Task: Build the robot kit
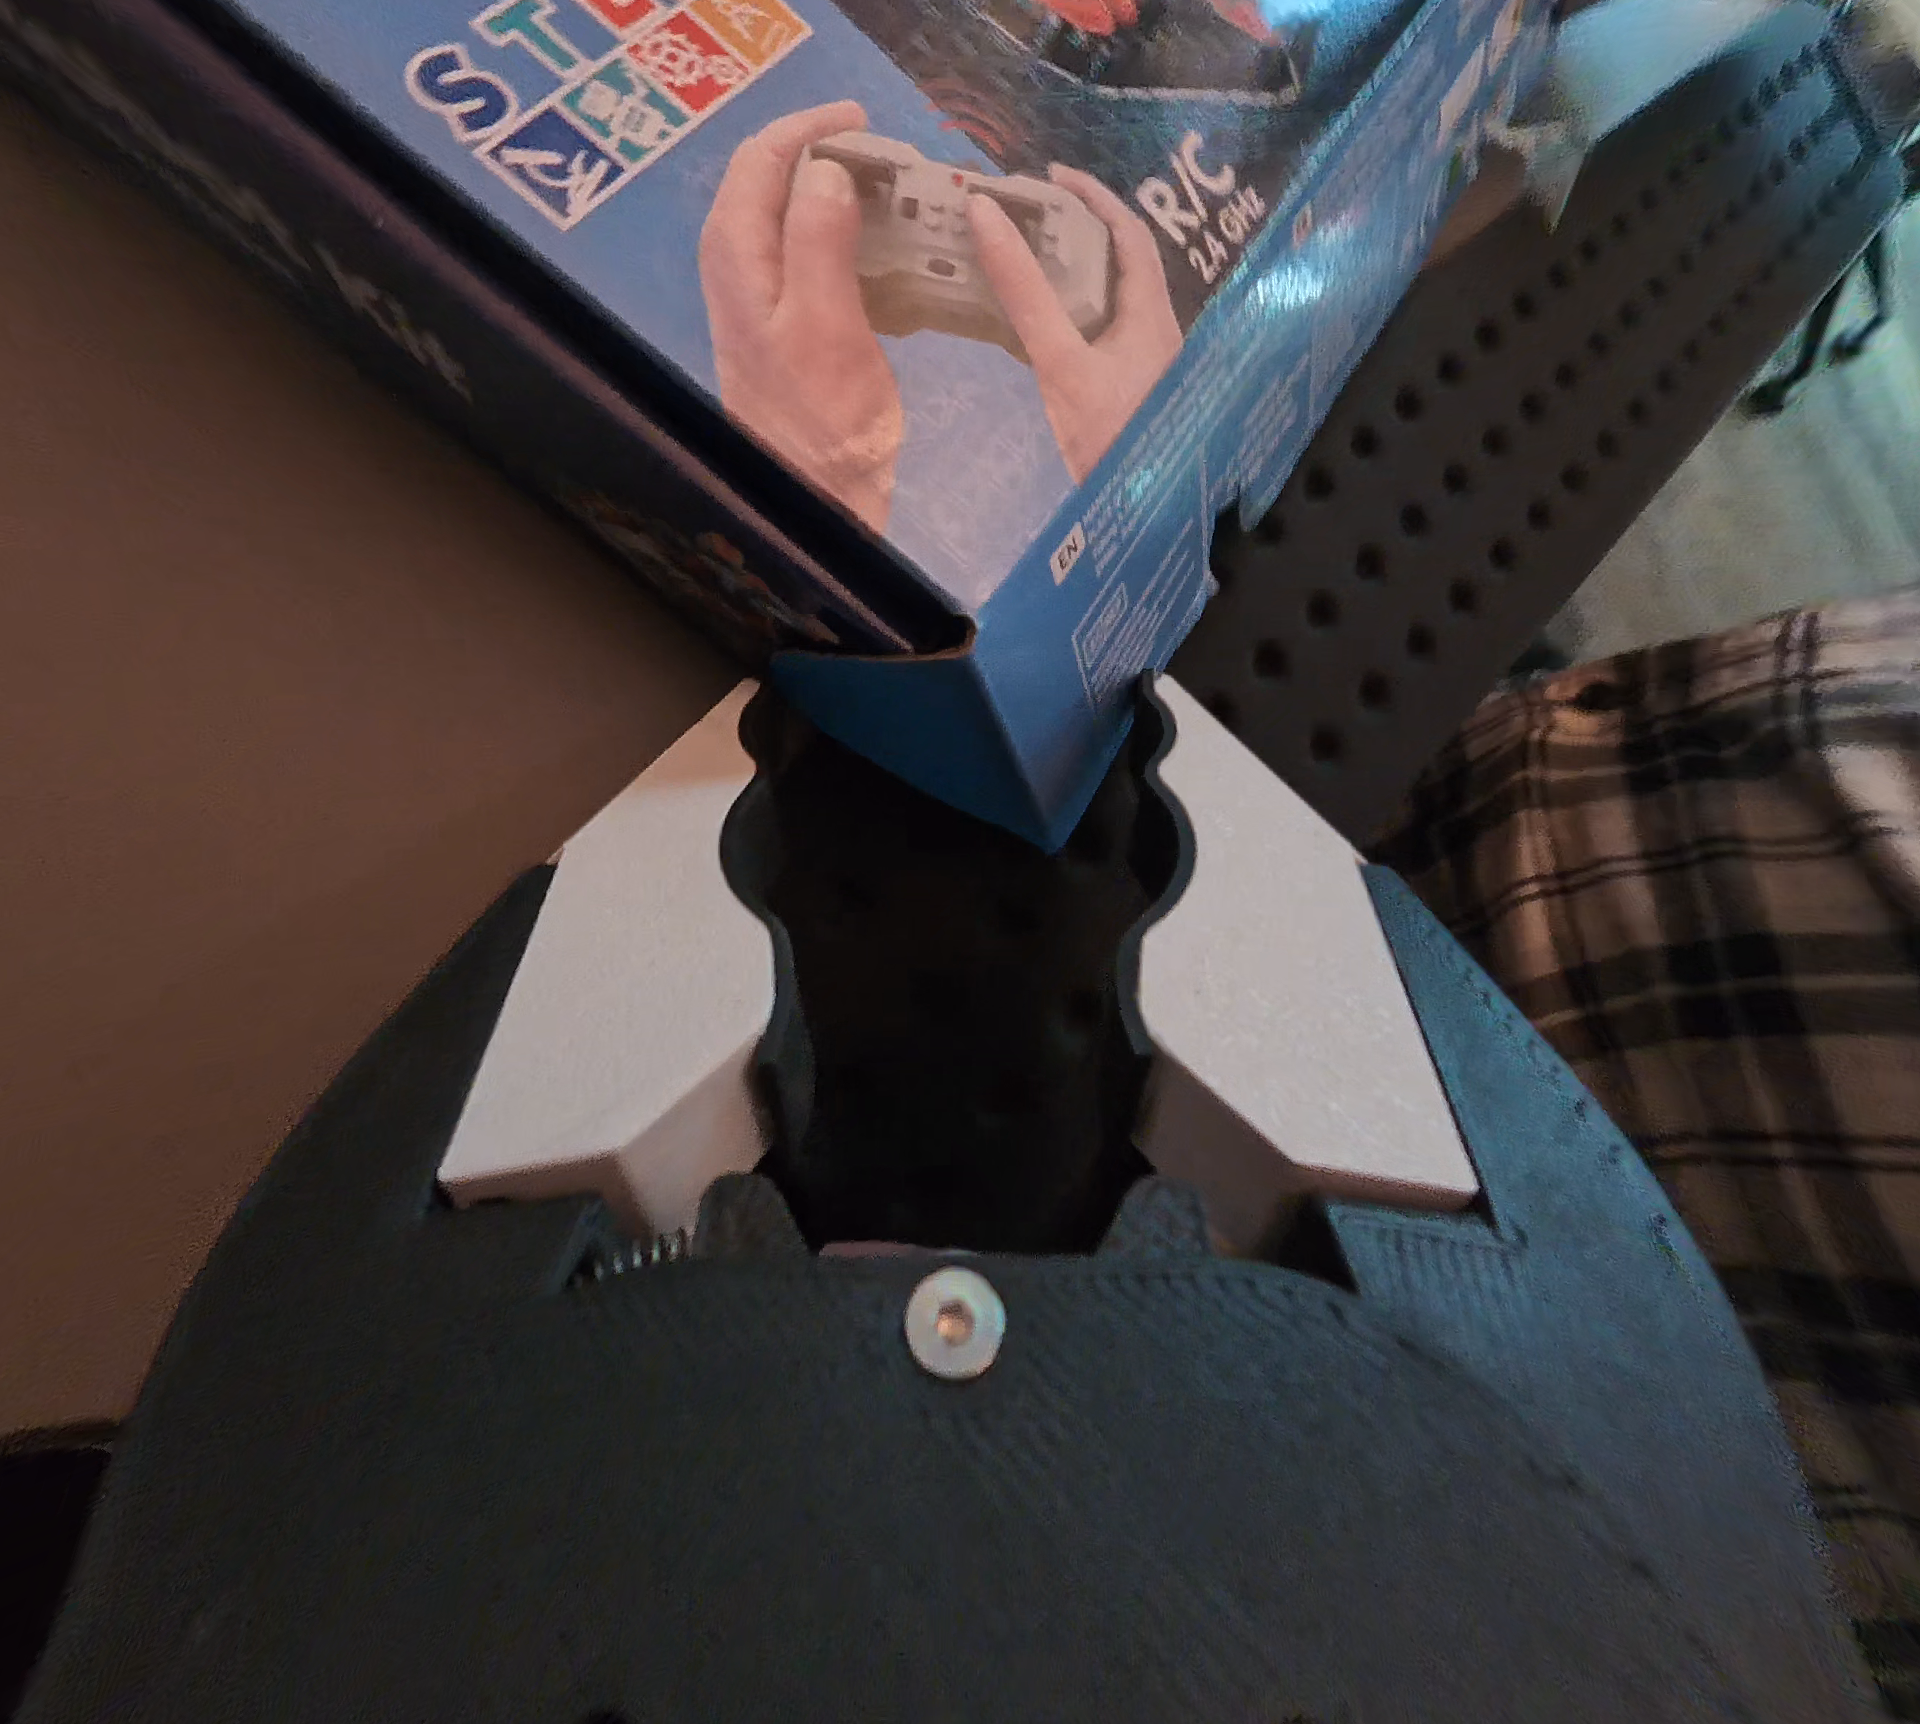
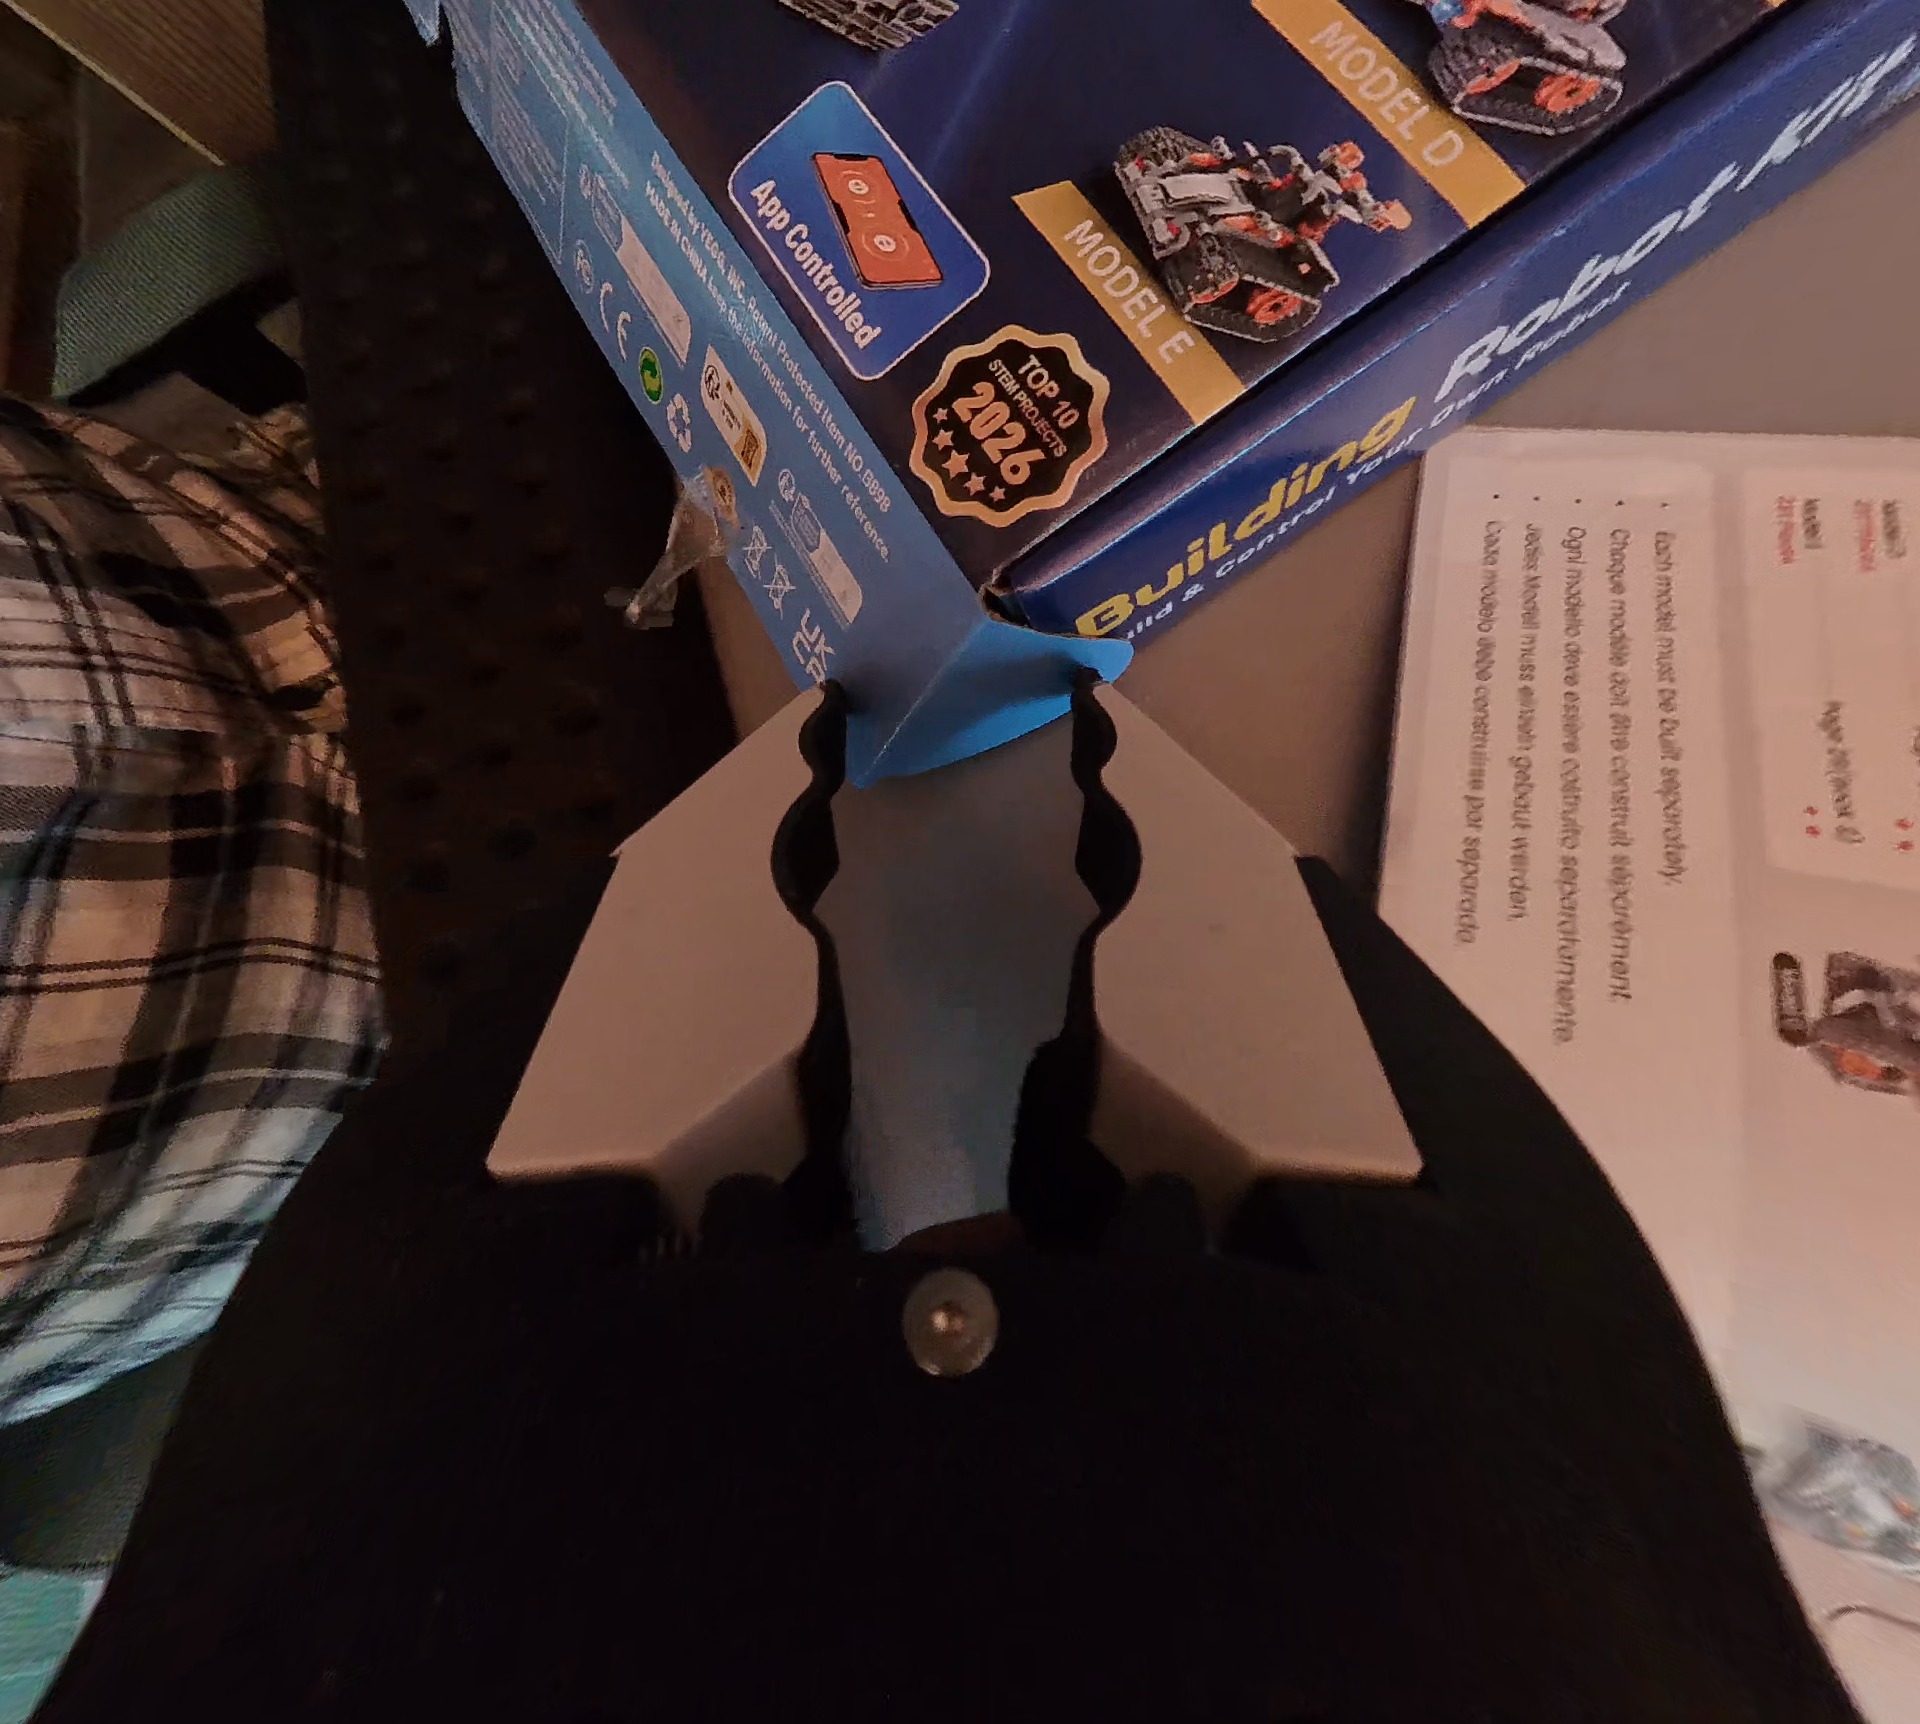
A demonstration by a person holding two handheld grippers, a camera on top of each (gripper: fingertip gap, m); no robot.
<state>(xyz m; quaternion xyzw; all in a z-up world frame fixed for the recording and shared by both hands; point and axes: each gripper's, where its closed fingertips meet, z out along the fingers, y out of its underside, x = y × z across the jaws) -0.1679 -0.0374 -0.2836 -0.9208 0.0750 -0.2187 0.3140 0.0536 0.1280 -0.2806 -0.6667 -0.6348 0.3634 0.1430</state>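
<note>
We've got the blue printed box [image 1: 935, 240] tilted up off the table [image 1: 260, 635], left gripper [image 1: 951, 729] & right gripper [image 2: 956, 729] each pinching a lower corner flap, so grip w/ even pressure on both, beside the leaflet [image 2: 1662, 843].

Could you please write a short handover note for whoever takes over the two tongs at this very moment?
Left tongs: the jaws stand apart around one corner of the blue toy kit box; the corner flap sits between them, and whether they grip it is not clear.
Right tongs: the same at another corner of the box, around its light blue flap.
The box appears tilted, over a brown table.
A black perforated panel lies beside the box, with plaid cloth next to it.
A printed instruction sheet lies on the table right of the right tongs.
The box looks closed.
</note>
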